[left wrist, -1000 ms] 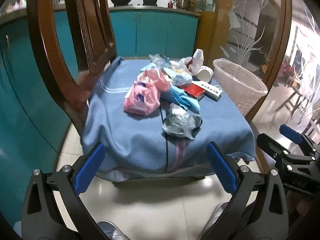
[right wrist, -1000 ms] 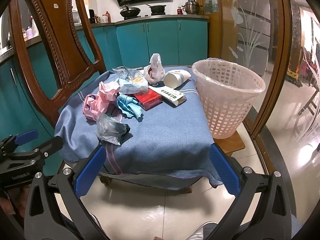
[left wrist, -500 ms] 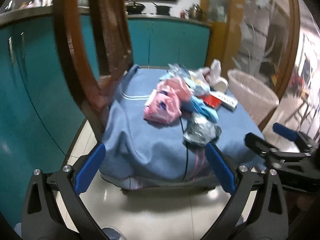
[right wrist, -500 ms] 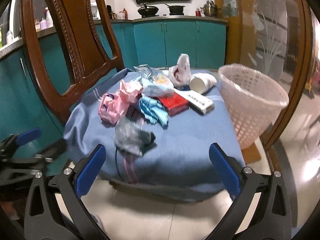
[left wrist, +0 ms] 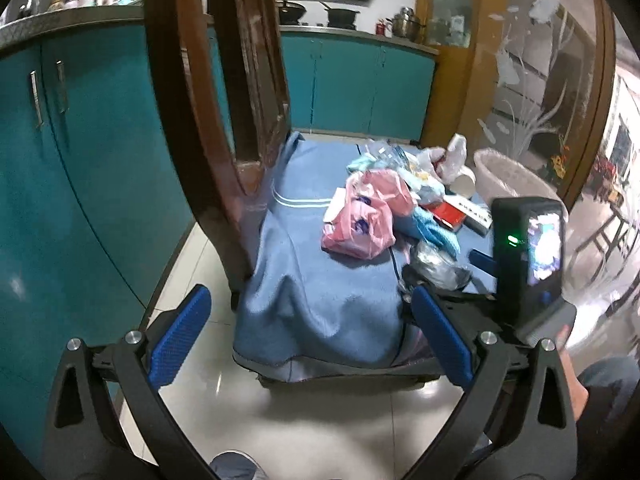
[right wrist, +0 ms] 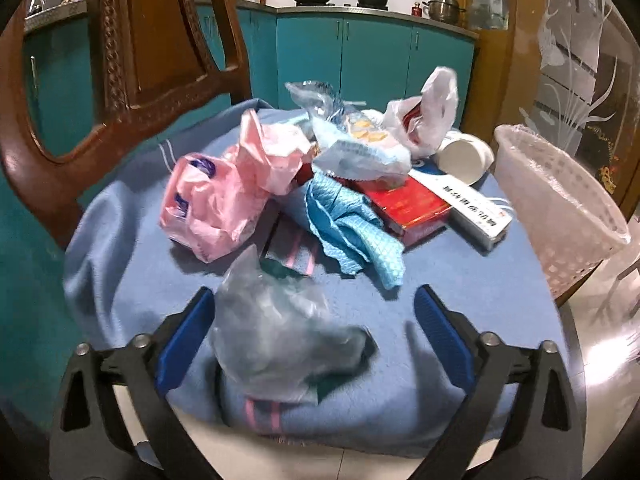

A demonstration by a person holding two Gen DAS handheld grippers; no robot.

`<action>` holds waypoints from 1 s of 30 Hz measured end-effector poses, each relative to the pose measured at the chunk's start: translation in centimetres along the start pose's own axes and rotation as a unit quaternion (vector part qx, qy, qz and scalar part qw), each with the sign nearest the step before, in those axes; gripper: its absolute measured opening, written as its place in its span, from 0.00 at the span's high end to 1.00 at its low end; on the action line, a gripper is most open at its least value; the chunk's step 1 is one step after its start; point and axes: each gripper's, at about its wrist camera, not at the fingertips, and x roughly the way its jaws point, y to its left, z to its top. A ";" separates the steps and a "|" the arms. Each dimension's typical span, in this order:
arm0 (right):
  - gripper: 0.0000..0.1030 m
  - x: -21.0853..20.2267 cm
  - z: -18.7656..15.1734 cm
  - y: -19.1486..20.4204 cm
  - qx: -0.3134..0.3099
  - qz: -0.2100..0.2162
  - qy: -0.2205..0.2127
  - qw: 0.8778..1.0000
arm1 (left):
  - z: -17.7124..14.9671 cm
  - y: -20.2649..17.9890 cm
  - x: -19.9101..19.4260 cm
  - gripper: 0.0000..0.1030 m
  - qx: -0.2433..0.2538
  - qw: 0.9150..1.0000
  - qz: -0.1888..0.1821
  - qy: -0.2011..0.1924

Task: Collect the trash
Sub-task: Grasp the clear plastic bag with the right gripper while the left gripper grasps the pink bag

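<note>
Since a second ago our right tongs (right wrist: pixel 312 336) have dropped in over the near edge of the chair seat (right wrist: pixel 460 272) and their jaws have just been closing, now straddling the grey crumpled bag (right wrist: pixel 276 340) without pinching it. Left tongs (left wrist: pixel 316 344) hang wide and empty off the seat's front edge. We'd close low on the bag's bulk, then carry it to the white basket (right wrist: pixel 560 200) at the seat's right edge.

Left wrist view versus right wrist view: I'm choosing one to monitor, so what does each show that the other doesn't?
Only the left wrist view shows the right hand-held gripper from outside, reaching toward the grey crumpled bag, and the open left hand-held gripper over the floor.

Only the right wrist view shows the grey crumpled bag between the open blue fingers.

Both show the pink bag, white basket and blue cloth.
</note>
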 end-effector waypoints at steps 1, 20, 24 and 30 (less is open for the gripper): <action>0.22 0.2 -0.1 0.0 0.000 0.009 0.005 1.000 | -0.1 -0.2 0.2 0.03 0.005 1.000 -0.003 0.007; 0.62 -11.8 8.3 -7.0 0.051 0.073 -0.130 0.988 | 5.0 -5.7 6.8 0.03 0.063 0.995 -0.050 0.062; 0.62 -10.6 11.2 -7.6 0.046 0.078 -0.132 0.987 | 6.3 -8.2 12.9 0.03 0.116 0.987 -0.038 0.101; 0.62 -7.6 8.5 -9.8 0.066 0.067 -0.086 0.992 | 5.8 -7.5 17.5 0.37 0.106 0.985 -0.026 0.132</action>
